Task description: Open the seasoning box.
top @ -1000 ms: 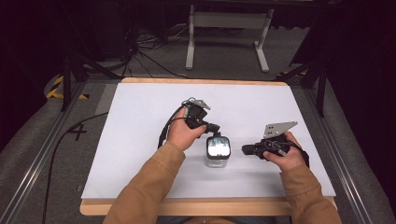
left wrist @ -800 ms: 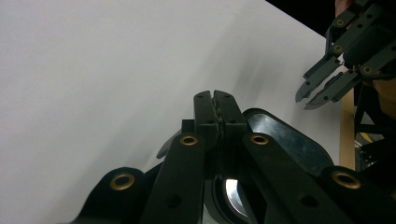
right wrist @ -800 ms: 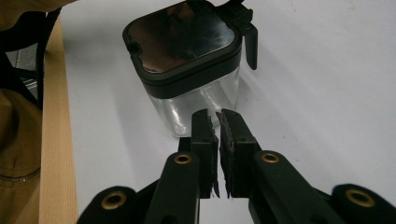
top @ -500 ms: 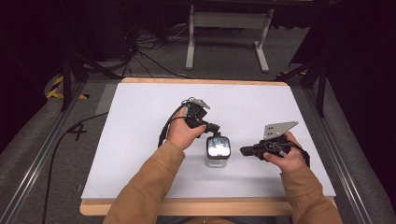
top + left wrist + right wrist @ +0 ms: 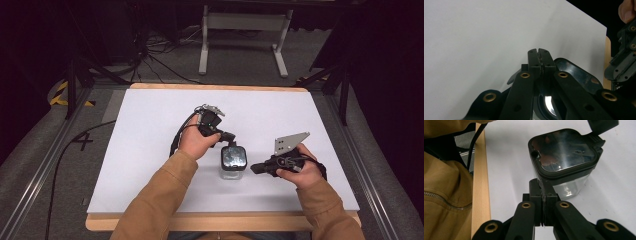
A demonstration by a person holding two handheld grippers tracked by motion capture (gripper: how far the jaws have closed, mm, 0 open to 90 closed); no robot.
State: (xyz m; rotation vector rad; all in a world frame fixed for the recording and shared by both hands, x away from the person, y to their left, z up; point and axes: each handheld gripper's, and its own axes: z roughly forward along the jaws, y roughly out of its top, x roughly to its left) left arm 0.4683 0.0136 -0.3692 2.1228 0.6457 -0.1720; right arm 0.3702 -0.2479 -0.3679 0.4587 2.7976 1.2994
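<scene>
Both pairs of jaws are clenched on nothing: the left gripper (image 5: 227,137) hangs over the glossy black square lid of the clear plastic container (image 5: 233,163) mid-table, the right gripper (image 5: 256,168) just beside its wall. Either closed tip could probably nudge it and topple it.

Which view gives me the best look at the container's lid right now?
The right gripper view: the container's dark lid faces the camera almost whole, above its clear walls, with the left tool at its far corner. The high view shows the lid small, from above. The left gripper view catches just part of the lid behind the shut jaws.
</scene>
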